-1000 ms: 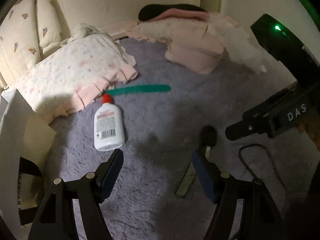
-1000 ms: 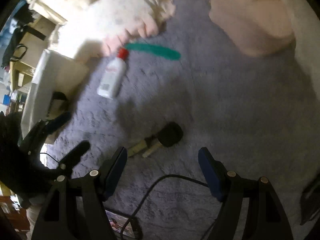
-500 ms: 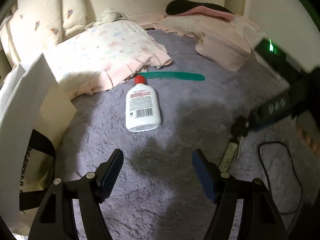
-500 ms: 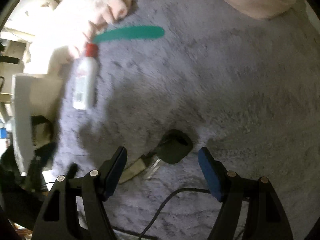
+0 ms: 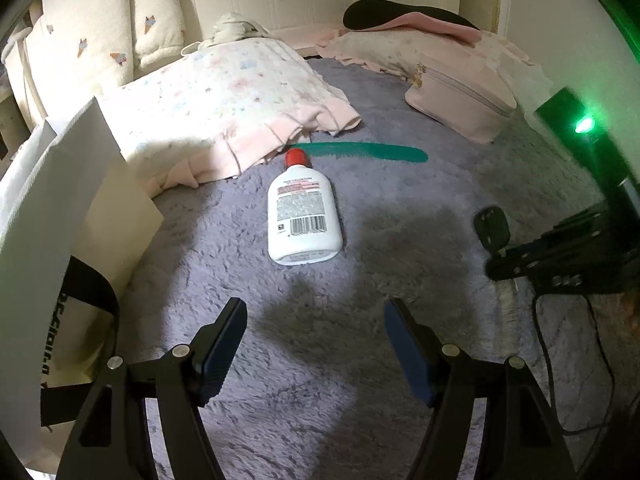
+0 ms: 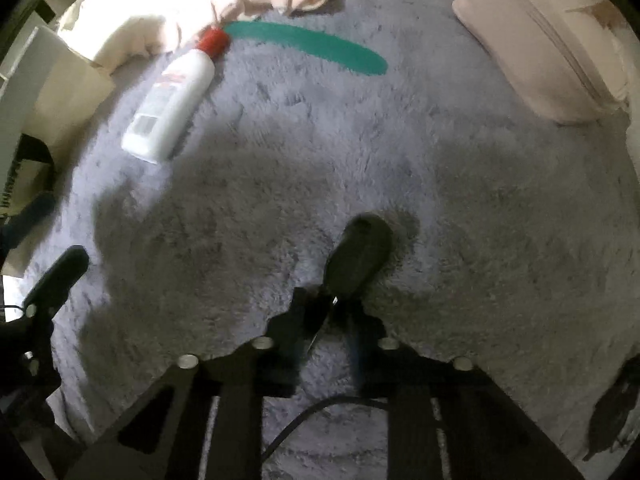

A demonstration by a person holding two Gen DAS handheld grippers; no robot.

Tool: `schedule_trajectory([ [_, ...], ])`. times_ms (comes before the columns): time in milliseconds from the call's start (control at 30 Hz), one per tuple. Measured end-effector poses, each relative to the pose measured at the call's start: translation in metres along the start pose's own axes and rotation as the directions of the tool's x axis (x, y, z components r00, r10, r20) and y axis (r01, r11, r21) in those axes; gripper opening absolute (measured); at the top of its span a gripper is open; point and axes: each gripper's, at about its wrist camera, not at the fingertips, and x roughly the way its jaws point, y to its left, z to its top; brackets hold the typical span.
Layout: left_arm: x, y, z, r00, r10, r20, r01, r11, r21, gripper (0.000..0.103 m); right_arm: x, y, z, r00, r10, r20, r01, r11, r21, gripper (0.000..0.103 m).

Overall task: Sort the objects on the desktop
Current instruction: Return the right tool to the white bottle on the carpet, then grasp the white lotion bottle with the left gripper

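Closing now, right gripper (image 6: pixel 332 312) jaws pinch key (image 6: pixel 356 256).

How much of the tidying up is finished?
Nothing looks put away yet. The right hand-held gripper is closing on the keys beside the black key fob. The white bottle and green comb lie untouched on the grey rug, with the left hand-held gripper open above it.
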Motion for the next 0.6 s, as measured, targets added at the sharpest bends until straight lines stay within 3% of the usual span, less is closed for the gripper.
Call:
schedule_trajectory([
  [100, 0.001, 0.003, 0.003, 1.0, 0.006, 0.004, -0.006, 1.0, -0.005, 0.069, -0.018, 0.001, -0.002, 0.997, 0.07, 0.04, -0.07, 0.998, -0.002, 0.011],
  [233, 0.005, 0.007, 0.02, 0.999, -0.017, 0.029, 0.018, 1.0, -0.012, 0.069, -0.052, 0.018, -0.009, 0.989, 0.074, 0.128, -0.064, 0.995, -0.082, 0.011],
  [333, 0.013, 0.012, 0.037, 0.997, -0.061, 0.051, 0.063, 0.996, -0.055, 0.071, -0.06, 0.017, -0.015, 0.986, 0.115, 0.121, -0.101, 0.989, -0.109, 0.011],
  [433, 0.04, 0.018, 0.053, 0.996, -0.086, 0.006, 0.087, 0.993, -0.085, 0.072, -0.057, 0.021, -0.016, 0.988, 0.124, 0.088, -0.112, 0.985, -0.134, 0.011],
  [600, 0.087, 0.014, 0.07, 0.996, -0.064, -0.056, 0.06, 0.996, -0.071, 0.072, -0.064, 0.028, -0.028, 0.982, 0.157, 0.102, -0.139, 0.976, -0.168, 0.011],
])
